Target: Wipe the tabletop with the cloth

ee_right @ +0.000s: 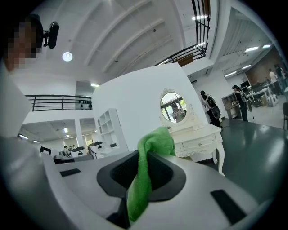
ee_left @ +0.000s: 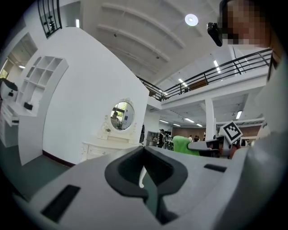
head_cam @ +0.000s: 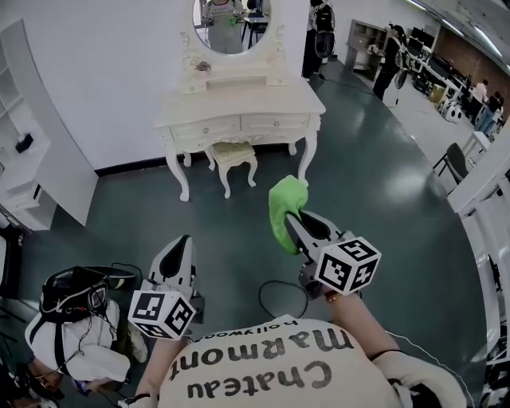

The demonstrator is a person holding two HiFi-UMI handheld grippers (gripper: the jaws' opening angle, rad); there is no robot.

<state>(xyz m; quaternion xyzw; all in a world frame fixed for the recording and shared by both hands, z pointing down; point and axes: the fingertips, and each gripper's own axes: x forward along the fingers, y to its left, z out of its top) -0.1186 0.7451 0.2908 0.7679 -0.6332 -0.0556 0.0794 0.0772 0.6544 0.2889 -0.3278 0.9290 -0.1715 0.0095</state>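
A green cloth [head_cam: 285, 209] hangs from my right gripper [head_cam: 296, 221], which is shut on it and held up in the air in front of the person. In the right gripper view the cloth [ee_right: 146, 173] is pinched between the jaws and droops toward the camera. My left gripper [head_cam: 182, 247] is held lower left, jaws shut with nothing between them [ee_left: 144, 173]. The white dressing table [head_cam: 239, 107] with an oval mirror [head_cam: 231, 24] stands several steps ahead against the wall; its tabletop is bare.
A small white stool [head_cam: 233, 158] is tucked under the dressing table. White shelves [head_cam: 28, 171] line the left wall. A bag and headset [head_cam: 76, 299] lie on the floor at lower left, a cable [head_cam: 279, 299] by the feet. People stand at the back right.
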